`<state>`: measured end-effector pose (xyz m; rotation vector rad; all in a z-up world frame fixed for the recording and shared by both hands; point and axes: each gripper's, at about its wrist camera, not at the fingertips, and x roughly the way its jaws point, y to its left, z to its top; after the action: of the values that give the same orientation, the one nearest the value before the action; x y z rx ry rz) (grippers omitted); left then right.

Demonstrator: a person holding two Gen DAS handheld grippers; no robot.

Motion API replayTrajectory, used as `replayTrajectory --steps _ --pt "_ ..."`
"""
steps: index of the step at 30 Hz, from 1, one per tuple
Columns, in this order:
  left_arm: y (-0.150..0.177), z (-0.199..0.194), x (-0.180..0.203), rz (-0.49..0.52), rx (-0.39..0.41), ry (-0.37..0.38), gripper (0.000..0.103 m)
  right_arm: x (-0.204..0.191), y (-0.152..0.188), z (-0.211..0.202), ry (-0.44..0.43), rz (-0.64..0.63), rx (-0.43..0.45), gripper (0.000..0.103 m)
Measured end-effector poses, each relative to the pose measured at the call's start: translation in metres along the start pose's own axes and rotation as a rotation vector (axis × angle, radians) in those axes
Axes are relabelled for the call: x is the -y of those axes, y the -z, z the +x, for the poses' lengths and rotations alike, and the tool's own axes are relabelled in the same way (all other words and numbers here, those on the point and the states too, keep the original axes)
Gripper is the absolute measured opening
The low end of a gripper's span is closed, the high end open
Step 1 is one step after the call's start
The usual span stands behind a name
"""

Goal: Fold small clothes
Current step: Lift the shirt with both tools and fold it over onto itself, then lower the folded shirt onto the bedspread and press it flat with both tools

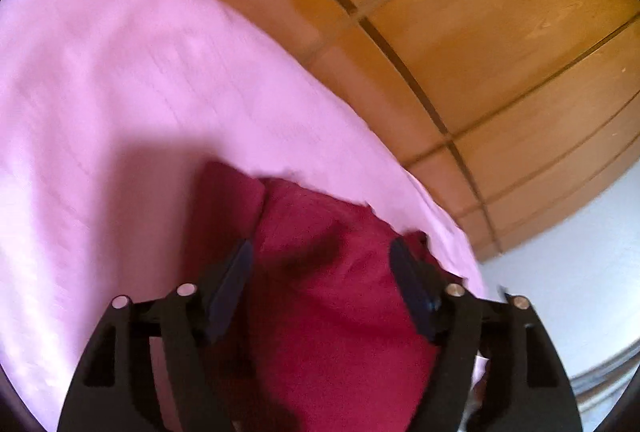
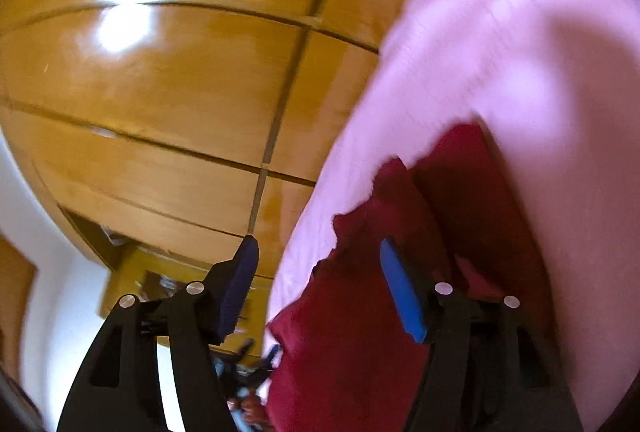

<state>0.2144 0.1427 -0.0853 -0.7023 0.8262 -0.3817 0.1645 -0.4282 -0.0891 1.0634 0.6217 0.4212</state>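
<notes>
A dark red garment (image 1: 332,272) lies bunched on a pink sheet (image 1: 120,72). In the left wrist view my left gripper (image 1: 322,252) is open, its two fingers standing on either side of the red cloth just above it. In the right wrist view the same red garment (image 2: 360,312) lies on the pink sheet (image 2: 500,52) near its edge. My right gripper (image 2: 316,248) is open; its right finger is over the cloth and its left finger hangs past the sheet's edge. Neither gripper holds cloth. Both views are blurred.
Glossy wooden cupboard panels (image 1: 460,12) rise past the sheet's edge, also in the right wrist view (image 2: 160,72). A white wall (image 1: 580,272) is at the lower right. The other gripper's dark parts (image 2: 248,364) show below.
</notes>
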Motion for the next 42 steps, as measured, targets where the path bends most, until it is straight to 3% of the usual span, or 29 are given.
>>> replayTrajectory --steps 5,9,14,18,20,21,24,29,33,36,42 --pt "0.005 0.014 0.019 0.141 -0.062 -0.119 0.07 -0.032 0.0 0.019 0.295 -0.276 -0.07 0.062" --pt "0.006 0.034 0.031 0.228 -0.114 -0.28 0.07 -0.033 -0.001 0.041 0.452 -0.378 -0.081 0.062" --pt "0.003 0.042 0.029 0.231 -0.157 -0.34 0.07 -0.02 -0.002 0.064 0.482 -0.392 -0.107 0.061" --pt "-0.008 0.057 0.031 0.23 -0.161 -0.351 0.07 -0.022 0.003 0.069 0.529 -0.43 -0.102 0.047" --pt "-0.008 0.06 0.029 0.231 -0.159 -0.361 0.057 -0.02 0.007 0.068 0.561 -0.445 -0.092 0.036" --pt "-0.005 0.06 0.028 0.236 -0.155 -0.373 0.036 -0.018 0.009 0.066 0.574 -0.446 -0.083 0.028" --pt "0.003 0.058 0.029 0.243 -0.122 -0.357 0.011 -0.018 0.009 0.057 0.566 -0.41 -0.05 0.012" --pt "0.0 0.043 0.042 0.222 -0.012 -0.367 0.009 -0.04 -0.003 0.043 0.528 -0.403 0.051 0.007" --pt "-0.004 0.045 0.044 0.211 0.053 -0.404 0.009 -0.039 -0.005 0.059 0.587 -0.426 0.046 0.007" --pt "0.001 0.059 0.041 0.218 0.046 -0.444 0.009 -0.025 0.002 0.068 0.655 -0.437 0.046 0.007" --pt "0.015 0.068 0.031 0.252 0.067 -0.462 0.012 -0.001 0.003 0.066 0.632 -0.365 0.059 0.007"
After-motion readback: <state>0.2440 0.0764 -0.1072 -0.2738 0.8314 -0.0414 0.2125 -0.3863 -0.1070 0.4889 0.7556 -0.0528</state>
